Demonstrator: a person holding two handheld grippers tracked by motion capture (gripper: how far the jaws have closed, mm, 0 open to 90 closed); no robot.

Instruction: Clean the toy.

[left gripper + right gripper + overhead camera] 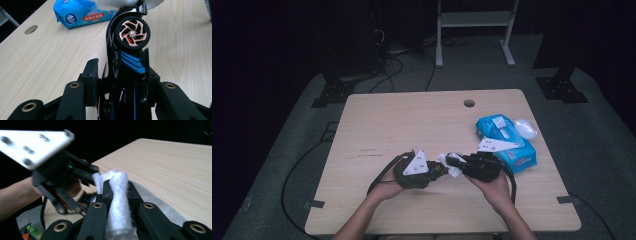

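1. Both forearms come in from the table's (377, 120) near edge and meet above its near middle; the left gripper (434, 170) and right gripper (451, 162) point at each other, tips nearly touching.
2. The left hand (388, 186) cups its gripper from below, left of the pack (507, 142); the right hand (492, 187) holds its gripper palm-up, just in front of the pack.
3. The left gripper pinches a black toy car (130, 57) by its sides. In the left gripper view the car's long axis runs along the jaws, away from the camera, one wheel (132, 33) with copper spokes facing the camera.
4. The right gripper is pressed together on a twisted white wipe (120, 202), which lies lengthwise between the jaws, its free end at the car.
5. The pack is blue with a white round logo (70, 18) and a red band of print, too small to read.
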